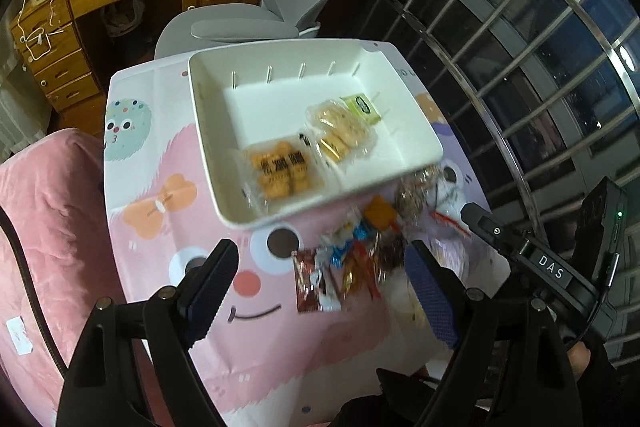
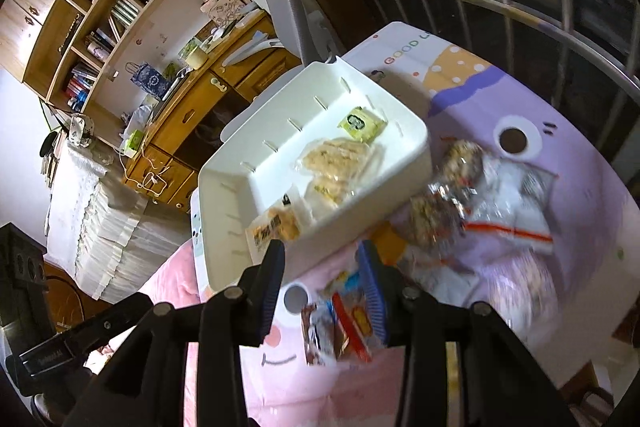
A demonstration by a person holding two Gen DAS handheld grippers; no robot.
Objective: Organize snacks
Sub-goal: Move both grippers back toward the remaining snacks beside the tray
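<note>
Evidently both sets of jaws hang released, empty, above the candy pile (image 1: 348, 267) between them, poised for picking into the white bin (image 1: 256, 99) beyond.

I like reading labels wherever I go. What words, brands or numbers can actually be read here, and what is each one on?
"DAS": white letters on the black device beside the left gripper.
"GOOD L": coloured letters on the cartoon tablecloth, cut off at the edge.
Orange snack pack in the white bin: dark characters, too blurred to read.
Green packet: round logo, unreadable.
Loose wrappers: print unreadable.
</note>
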